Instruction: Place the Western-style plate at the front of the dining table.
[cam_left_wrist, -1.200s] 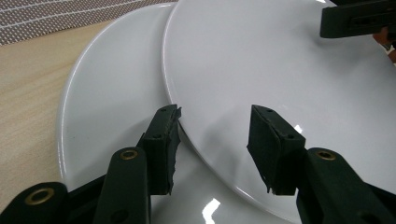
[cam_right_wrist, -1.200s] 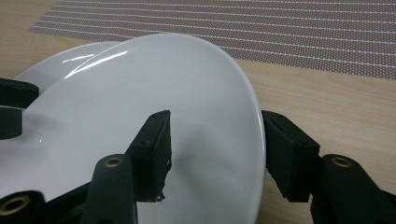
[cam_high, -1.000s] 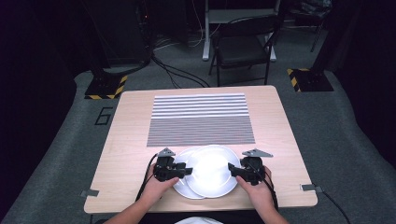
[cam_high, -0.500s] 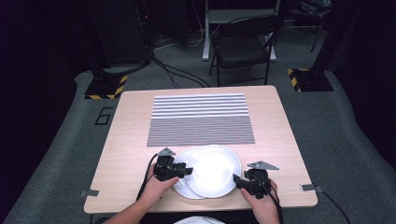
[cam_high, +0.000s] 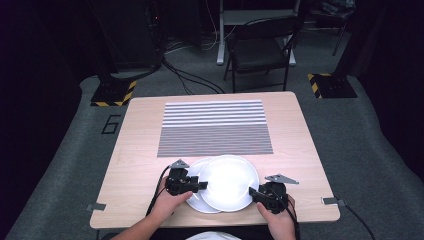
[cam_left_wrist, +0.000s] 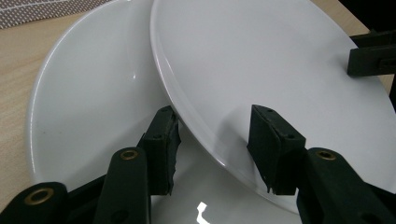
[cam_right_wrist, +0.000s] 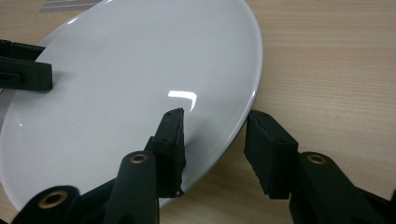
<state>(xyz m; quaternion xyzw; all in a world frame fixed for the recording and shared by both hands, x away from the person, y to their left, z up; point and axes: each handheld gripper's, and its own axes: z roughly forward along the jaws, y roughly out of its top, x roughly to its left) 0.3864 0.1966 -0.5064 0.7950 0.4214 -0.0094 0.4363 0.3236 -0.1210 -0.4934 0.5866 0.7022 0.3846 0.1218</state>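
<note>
Your two white plates sit at the lower middle of the high view, on the near edge of the table (cam_high: 150, 150): the upper plate (cam_high: 229, 181) overlaps the lower plate (cam_high: 199, 199), which peeks out at its left. Your left hand-held gripper (cam_high: 201, 185) has its jaws set wide astride the upper plate's left rim, one above and one below, not yet pinching. Your right hand-held gripper (cam_high: 253, 194) stands the same way at the right rim, jaws wide around the edge.

To lift well, I'd push both grippers a little deeper over the rim, close them together, and raise evenly so the plate stays level and doesn't drag the lower one.

The left gripper view shows the rim of the upper plate (cam_left_wrist: 261, 70) resting over the lower plate (cam_left_wrist: 93, 102); the high view flattens that overlap. The high view alone shows the striped mat (cam_high: 215, 127) beyond the plates.
</note>
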